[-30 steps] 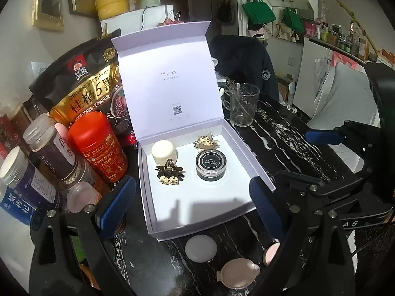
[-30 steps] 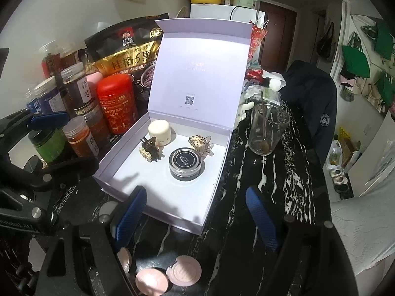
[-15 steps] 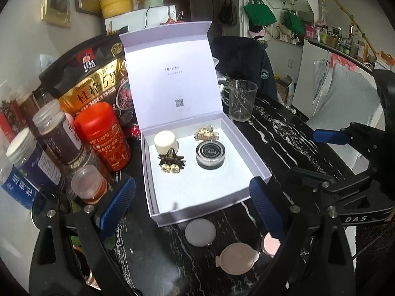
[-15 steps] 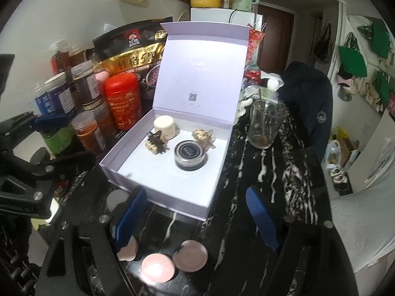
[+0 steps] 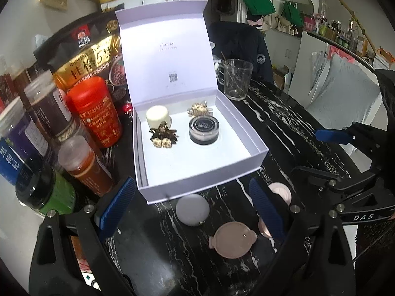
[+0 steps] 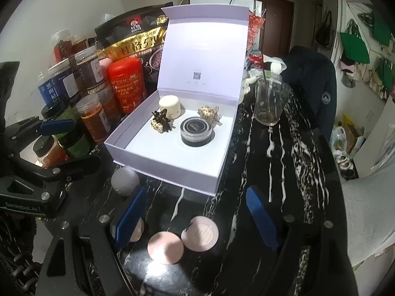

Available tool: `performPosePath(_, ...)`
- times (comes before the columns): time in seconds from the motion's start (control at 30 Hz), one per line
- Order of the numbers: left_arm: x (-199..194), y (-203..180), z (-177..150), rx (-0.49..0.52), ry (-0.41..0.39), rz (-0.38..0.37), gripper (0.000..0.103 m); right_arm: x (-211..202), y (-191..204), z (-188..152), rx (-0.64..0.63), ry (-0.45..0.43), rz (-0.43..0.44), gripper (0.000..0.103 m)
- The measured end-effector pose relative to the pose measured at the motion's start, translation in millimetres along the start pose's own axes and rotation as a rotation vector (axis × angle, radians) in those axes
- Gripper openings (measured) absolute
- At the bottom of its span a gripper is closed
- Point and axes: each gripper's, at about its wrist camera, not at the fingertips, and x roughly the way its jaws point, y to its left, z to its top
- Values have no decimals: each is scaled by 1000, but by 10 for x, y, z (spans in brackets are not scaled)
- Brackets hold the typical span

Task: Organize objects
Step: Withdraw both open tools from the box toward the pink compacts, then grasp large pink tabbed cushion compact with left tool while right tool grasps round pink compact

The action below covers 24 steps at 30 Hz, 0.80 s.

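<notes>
An open lavender gift box [image 5: 249,165] [image 6: 172,172] stands on the black marble table with its lid upright. Inside lie a cream round jar [image 5: 158,116] [image 6: 169,106], a black-lidded jar [image 5: 204,129] [image 6: 195,131] and two decorated hair clips [image 5: 163,138] [image 5: 199,108] [image 6: 160,122] [image 6: 209,114]. In front of the box lie a grey round compact [image 5: 192,209] [image 6: 124,180] and several pink compacts [image 5: 233,239] [image 6: 199,233] [image 6: 165,246]. My left gripper [image 5: 190,207] is open above the compacts. My right gripper [image 6: 195,217] is open over the pink compacts.
Jars and bottles [image 5: 81,165] [image 6: 93,118], a red canister [image 5: 97,111] [image 6: 127,83] and a gold oat bag [image 5: 91,61] [image 6: 138,42] crowd the box's left side. A glass cup [image 5: 237,79] [image 6: 270,101] stands right of the lid. A dark jacket [image 6: 311,81] hangs on a chair behind.
Both grippers have drawn back from the box, so the compacts in front of it show more fully. Both stay open and empty.
</notes>
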Motion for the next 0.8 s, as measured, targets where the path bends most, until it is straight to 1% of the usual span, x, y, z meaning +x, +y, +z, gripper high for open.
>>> performPosePath(0.5,200,-29,-342,-16,90,-12,94,117,35,-340,22,62,4,84)
performPosePath(0.8,311,-91,-599,-9,139,-31,94,159,54,-569,40,74,12,84)
